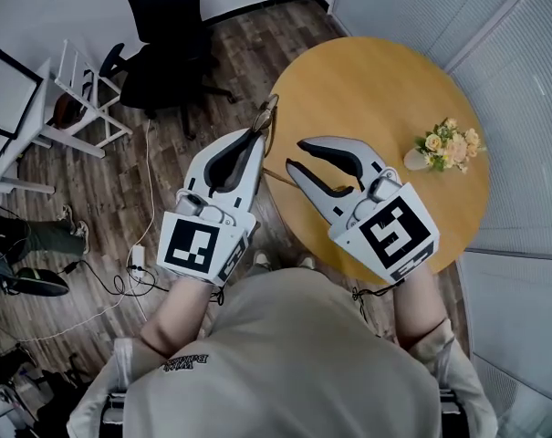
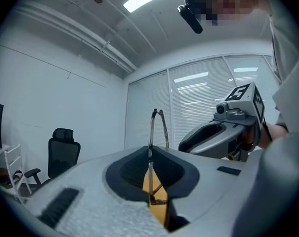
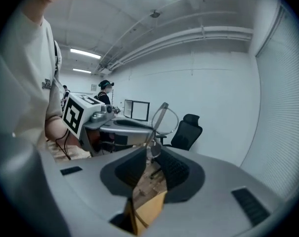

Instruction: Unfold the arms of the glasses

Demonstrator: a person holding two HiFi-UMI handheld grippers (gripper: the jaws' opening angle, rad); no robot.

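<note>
One pair of glasses: the glasses (image 1: 266,117) are held up in the air, over the left edge of the round table (image 1: 376,80).
Left gripper: the left gripper (image 1: 257,137) is closed on the frame. In the left gripper view the frame (image 2: 150,132) is pinched at the jaw tips (image 2: 150,154) and stands straight up past them.
Right gripper: the right gripper (image 1: 294,155) is brought in close from the right. In its own view the jaws (image 3: 149,149) are pressed almost together on a thin part of the glasses, and a round lens (image 3: 165,116) is seen just past the tips.
Between the grippers: the two tips are kept near each other. A thin arm is seen to run across between them in the head view. How far it is opened cannot be told.
Look of the glasses: a thin wire frame is seen, with round clear lenses. The arms are very thin.
Table: the wood top is round. A small bunch of flowers (image 1: 449,144) is set near its far right side, well apart from the glasses.
Room to move: bare table top is seen to the right of the grippers. Wood floor (image 1: 120,199) is seen to the left.
Farther off: a black office chair (image 1: 166,26) and a white rack (image 1: 75,99) are placed on the floor, well apart from the grippers.
</note>
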